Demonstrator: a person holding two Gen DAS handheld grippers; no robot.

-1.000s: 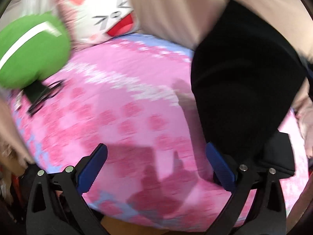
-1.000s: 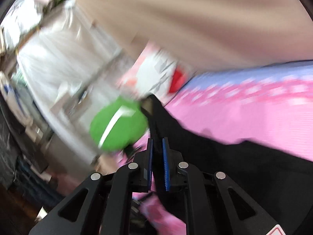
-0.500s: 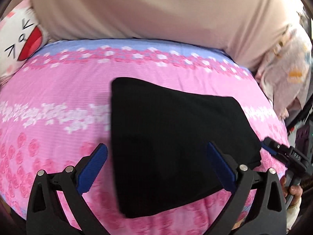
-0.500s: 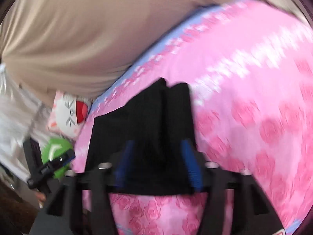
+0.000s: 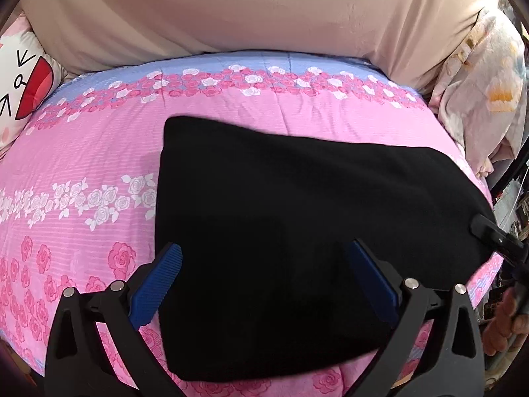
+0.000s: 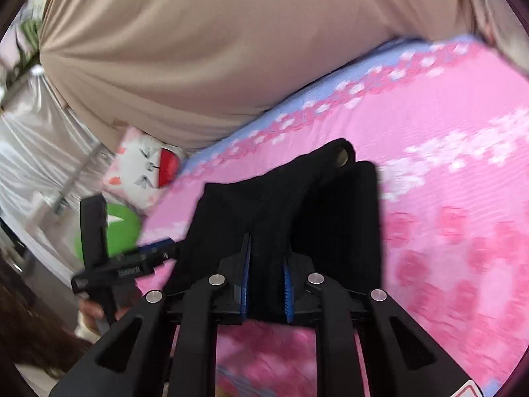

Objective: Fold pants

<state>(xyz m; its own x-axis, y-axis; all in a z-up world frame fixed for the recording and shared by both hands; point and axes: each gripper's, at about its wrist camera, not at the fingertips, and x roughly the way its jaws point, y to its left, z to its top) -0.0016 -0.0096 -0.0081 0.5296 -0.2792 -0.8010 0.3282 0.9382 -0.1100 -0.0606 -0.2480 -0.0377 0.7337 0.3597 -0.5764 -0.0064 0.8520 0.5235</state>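
Black pants point(image 5: 297, 231) already lay folded compact on your pink bedspread point(image 5: 82, 152); your left gripper point(image 5: 264, 281) hovered spread wide, empty. Your right gripper point(image 6: 266, 284) pinched the 3 o'clock edge, so letting go and perhaps smoothing seemed all that remained

A bed sheet point(image 5: 99, 152) covers the bed — pink, printed with darker pink roses near the front, a band of white roses across the middle, and a pale blue strip with pink and white roses along the far edge. Behind that edge hangs a plain beige curtain point(image 5: 248, 13) in soft folds. At the far left corner lies a white cushion point(image 5: 20, 89) with a cartoon face and a red open mouth. On the right side a pale floral quilt point(image 5: 486, 92) is bunched up just beside the bed. In the right wrist view a round green object point(image 6: 122, 231) — its kind unclear — sits near the cushion, with silvery-white drapery point(image 6: 36, 145) beyond.
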